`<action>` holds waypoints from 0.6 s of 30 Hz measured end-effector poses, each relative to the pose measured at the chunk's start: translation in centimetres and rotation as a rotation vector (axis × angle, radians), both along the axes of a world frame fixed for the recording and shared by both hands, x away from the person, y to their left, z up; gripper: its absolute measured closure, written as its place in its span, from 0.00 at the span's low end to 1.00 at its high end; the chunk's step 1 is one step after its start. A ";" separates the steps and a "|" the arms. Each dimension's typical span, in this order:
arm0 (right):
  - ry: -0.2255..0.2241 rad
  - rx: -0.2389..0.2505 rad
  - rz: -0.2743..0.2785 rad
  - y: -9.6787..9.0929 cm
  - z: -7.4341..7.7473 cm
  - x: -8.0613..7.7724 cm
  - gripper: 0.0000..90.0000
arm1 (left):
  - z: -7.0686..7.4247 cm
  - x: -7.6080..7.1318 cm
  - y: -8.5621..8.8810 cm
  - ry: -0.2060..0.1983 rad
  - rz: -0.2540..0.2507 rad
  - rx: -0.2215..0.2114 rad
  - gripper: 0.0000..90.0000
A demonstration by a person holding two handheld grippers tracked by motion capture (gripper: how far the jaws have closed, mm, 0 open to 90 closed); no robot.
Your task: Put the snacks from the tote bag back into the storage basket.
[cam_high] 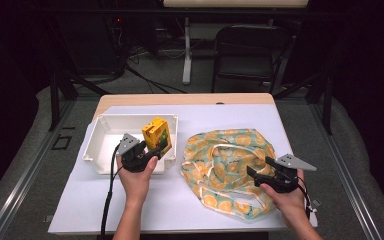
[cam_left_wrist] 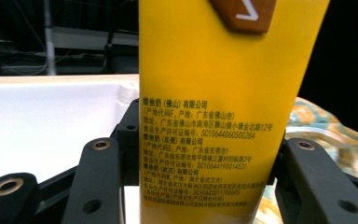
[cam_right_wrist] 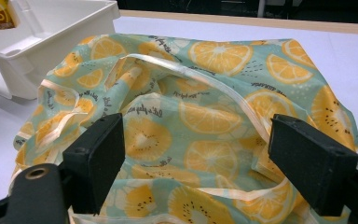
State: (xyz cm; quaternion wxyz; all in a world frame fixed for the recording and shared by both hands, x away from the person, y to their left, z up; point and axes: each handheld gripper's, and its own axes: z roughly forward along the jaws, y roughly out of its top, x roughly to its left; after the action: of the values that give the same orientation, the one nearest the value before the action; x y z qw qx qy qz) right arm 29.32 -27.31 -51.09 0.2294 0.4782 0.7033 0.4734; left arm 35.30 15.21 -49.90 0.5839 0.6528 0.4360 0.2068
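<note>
carton [cam_high: 156,134]: yellow | bag [cam_high: 228,165]: teal, orange-slice print | tray [cam_high: 101,142]: white | claws: black

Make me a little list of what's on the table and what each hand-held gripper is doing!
held thing: yellow carton, upright
left hand-held gripper: shut on the yellow carton, at the white tray's near right corner
white tray: on the table's left side
fruit-print bag: crumpled, right of the tray
right hand-held gripper: open, at the bag's near right edge

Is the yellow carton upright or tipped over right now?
Roughly upright. The yellow carton stands tall at the white bin's right edge, clamped between the jaws of the left hand-held gripper. Whether it rests on anything: cannot tell.
</note>
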 end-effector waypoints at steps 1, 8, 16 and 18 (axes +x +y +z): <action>0.002 -0.004 0.000 0.0 0.0 0.0 0.20 | -0.1 0.1 0.0 -0.002 0.004 0.000 0.57; 0.004 -0.015 0.008 0.1 -0.1 0.0 0.20 | -0.4 1.6 0.5 0.016 0.020 -0.007 0.58; 0.004 -0.015 0.006 0.1 -0.2 0.0 0.21 | -0.7 3.2 0.5 0.025 0.065 0.005 0.58; 0.007 -0.014 0.006 0.1 -0.2 0.1 0.21 | -0.7 3.7 0.5 0.035 0.057 0.006 0.58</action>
State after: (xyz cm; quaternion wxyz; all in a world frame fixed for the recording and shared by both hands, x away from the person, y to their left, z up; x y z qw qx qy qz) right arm 29.40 -27.21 -51.30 0.2287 0.4764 0.7087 0.4674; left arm 38.96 15.71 -50.65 0.5683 0.6453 0.4639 0.2131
